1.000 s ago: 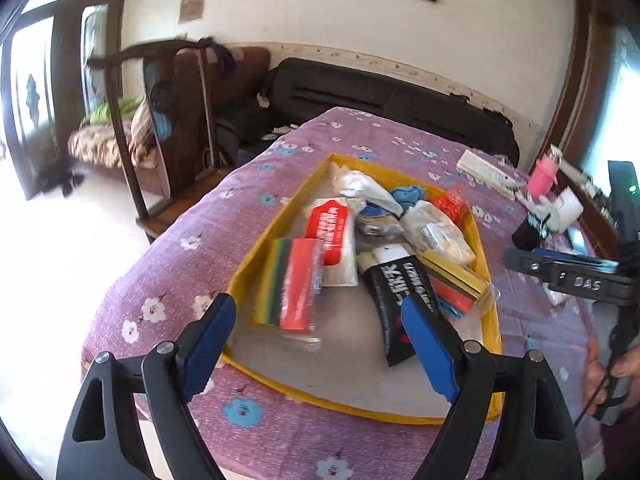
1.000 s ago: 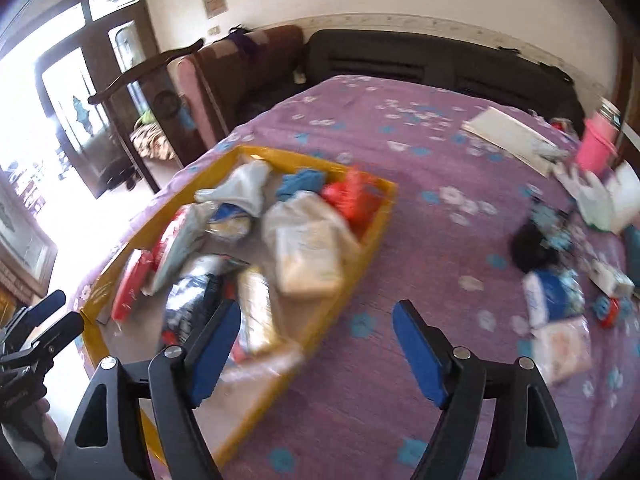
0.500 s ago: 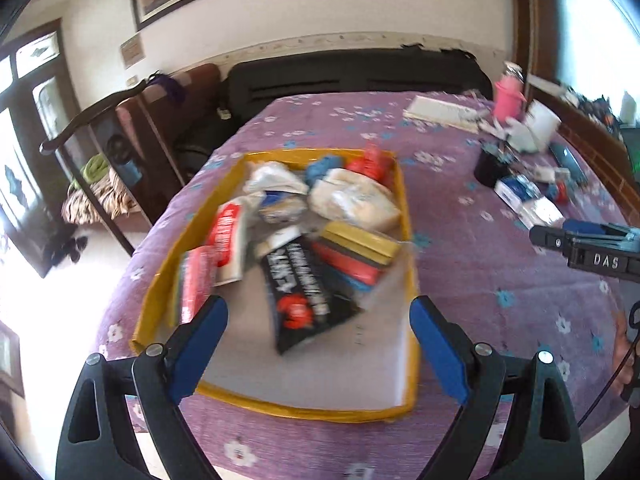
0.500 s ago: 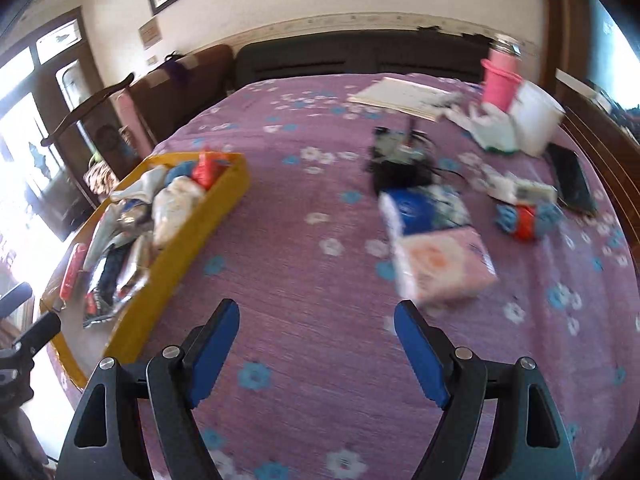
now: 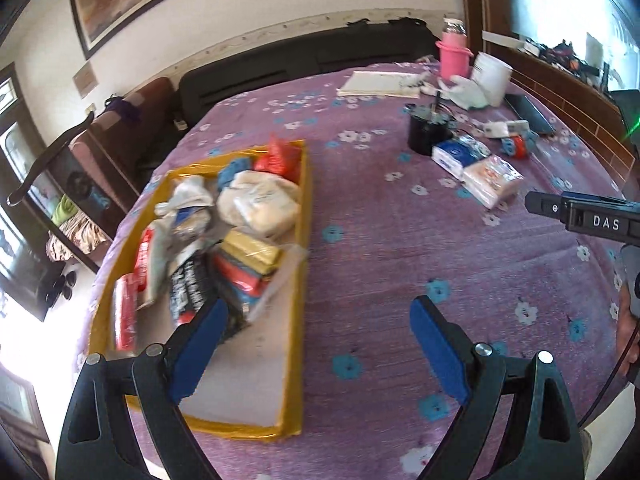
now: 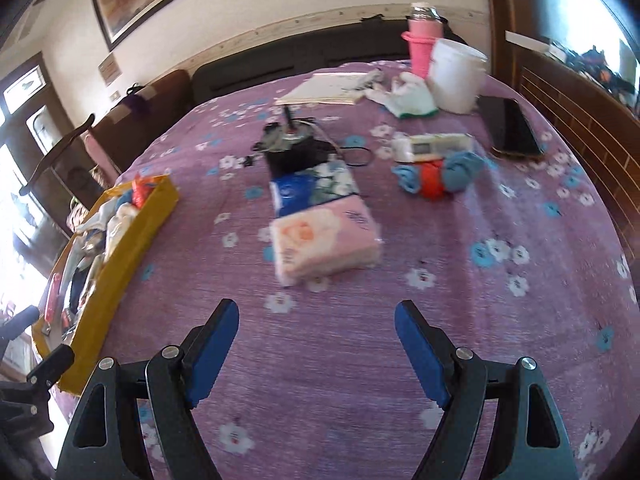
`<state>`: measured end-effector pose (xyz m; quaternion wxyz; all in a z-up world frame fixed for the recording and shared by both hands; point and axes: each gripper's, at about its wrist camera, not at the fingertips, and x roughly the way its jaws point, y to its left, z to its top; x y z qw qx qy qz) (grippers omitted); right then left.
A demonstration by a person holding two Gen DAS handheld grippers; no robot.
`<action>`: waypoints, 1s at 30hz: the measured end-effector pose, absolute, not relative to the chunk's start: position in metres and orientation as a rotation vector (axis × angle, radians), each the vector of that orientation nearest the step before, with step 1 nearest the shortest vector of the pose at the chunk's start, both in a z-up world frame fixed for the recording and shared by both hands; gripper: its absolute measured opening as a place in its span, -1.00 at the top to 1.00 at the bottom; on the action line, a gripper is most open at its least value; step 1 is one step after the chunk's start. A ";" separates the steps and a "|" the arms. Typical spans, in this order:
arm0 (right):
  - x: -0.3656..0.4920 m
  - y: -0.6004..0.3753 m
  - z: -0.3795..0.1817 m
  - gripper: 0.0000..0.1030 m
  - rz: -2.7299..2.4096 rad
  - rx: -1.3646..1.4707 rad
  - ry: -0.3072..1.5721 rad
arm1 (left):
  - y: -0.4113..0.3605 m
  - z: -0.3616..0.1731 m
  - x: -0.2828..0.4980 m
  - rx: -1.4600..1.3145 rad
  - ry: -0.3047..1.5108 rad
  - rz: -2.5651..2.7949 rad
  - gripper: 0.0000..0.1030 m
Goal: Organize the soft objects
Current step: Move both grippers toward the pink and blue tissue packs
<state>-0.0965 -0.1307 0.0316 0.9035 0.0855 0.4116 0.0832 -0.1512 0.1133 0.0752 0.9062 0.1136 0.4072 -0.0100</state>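
A yellow tray (image 5: 299, 264) on the purple flowered table holds several soft packets and bags; it also shows at the left of the right wrist view (image 6: 132, 236). A pink tissue pack (image 6: 324, 240) and a blue tissue pack (image 6: 310, 190) lie mid-table, also in the left wrist view (image 5: 494, 180). A red and blue soft bundle (image 6: 434, 176) lies further right. My left gripper (image 5: 316, 344) is open and empty over the tray's right edge. My right gripper (image 6: 316, 340) is open and empty, just short of the pink pack.
A black motor-like object (image 6: 294, 148), a white remote (image 6: 434, 146), a phone (image 6: 510, 126), a white bucket (image 6: 456, 74), a pink bottle (image 6: 424, 46), a white cloth (image 6: 410, 94) and a notebook (image 6: 324, 88) lie at the far side. A chair (image 5: 60, 156) stands left.
Both grippers have swung to the right: the tray slid left in both views, and the tissue packs moved to the centre of the right wrist view. Both stay open.
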 end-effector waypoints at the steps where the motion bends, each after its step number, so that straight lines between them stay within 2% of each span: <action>1: -0.096 -0.135 0.030 -0.63 0.167 0.182 0.852 | 0.109 0.074 -0.149 0.236 0.846 -0.029 -0.79; 16: -0.071 -0.182 0.028 -0.63 0.045 0.241 0.869 | 0.063 0.010 -0.098 0.034 1.012 -0.255 -0.80; 21: -0.038 -0.173 0.035 -0.63 0.058 0.237 0.877 | 0.065 0.008 -0.099 0.016 0.981 -0.292 -1.00; 30: 0.018 -0.137 0.015 -0.63 0.200 0.311 0.993 | 0.076 0.011 -0.099 -0.068 0.962 -0.336 -1.00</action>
